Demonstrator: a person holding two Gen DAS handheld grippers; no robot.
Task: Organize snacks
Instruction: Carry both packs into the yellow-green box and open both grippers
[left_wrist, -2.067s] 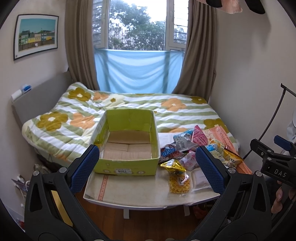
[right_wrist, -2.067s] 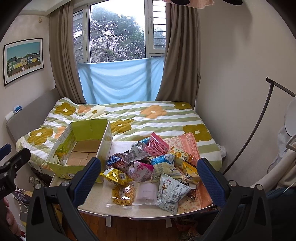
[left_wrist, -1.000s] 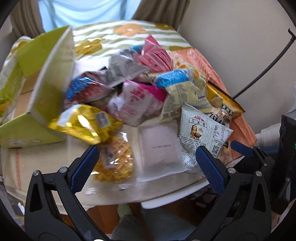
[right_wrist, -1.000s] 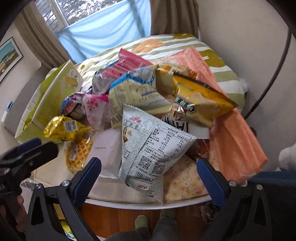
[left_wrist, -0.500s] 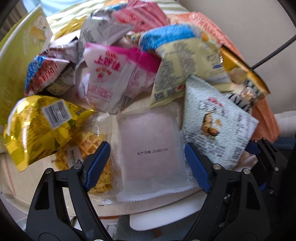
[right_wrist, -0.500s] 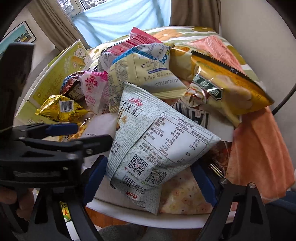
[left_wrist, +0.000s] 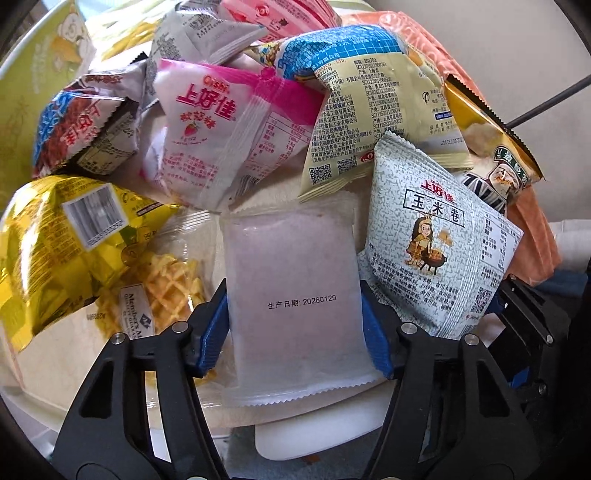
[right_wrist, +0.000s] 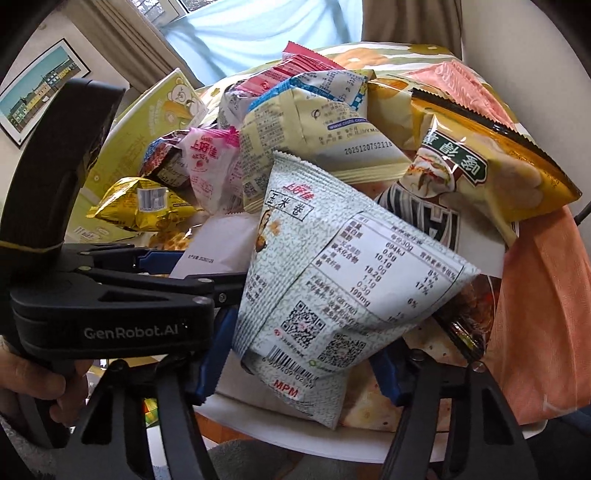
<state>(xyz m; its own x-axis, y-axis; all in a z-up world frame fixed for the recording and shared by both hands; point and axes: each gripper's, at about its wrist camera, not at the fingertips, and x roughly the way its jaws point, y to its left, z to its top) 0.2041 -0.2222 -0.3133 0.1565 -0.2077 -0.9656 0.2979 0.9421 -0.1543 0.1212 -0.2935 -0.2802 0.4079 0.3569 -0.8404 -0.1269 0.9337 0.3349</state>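
While both sets of jaws have just been closing, we grip a packet in each. Our left gripper (left_wrist: 295, 325) is clamped on the sides of the frosted white packet (left_wrist: 295, 295), which lies flat at the table's (left_wrist: 317, 432) near edge, just beside the waffle pack (left_wrist: 162, 291). Our right gripper (right_wrist: 299, 354) pinches the lower end of the pale green packet (right_wrist: 332, 266), which is tilted against the snack pile. The yellow-green box (right_wrist: 147, 122) stands left of the pile.
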